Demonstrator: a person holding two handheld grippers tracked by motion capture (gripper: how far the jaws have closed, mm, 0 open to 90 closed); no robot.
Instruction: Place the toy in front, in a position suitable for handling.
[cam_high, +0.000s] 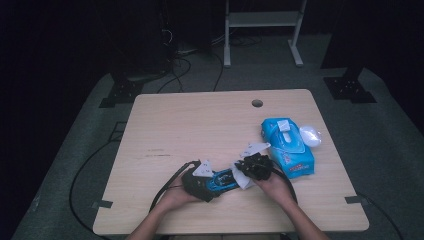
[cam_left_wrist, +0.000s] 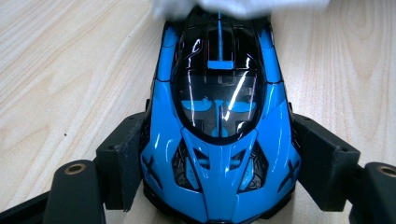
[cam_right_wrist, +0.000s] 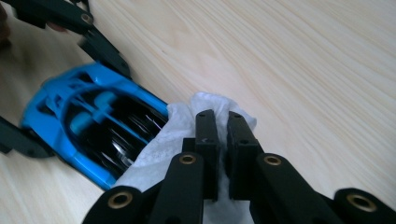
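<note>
Person's hands at table's 6 o'clock edge. Left gripper (cam_high: 200, 181) clamps blue toy car (cam_left_wrist: 218, 126) by its flanks. Right gripper (cam_right_wrist: 223, 140) pinches white wipe (cam_right_wrist: 173, 135) against car's end, at its 3 o'clock. Risk: hard rubbing twists car from clamp; thin wipe may slip free.

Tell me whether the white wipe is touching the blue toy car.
Touching. In the right gripper view the white wipe, pinched in the right gripper, lies over one end of the blue toy car; the left gripper view shows it covering that end too.
</note>
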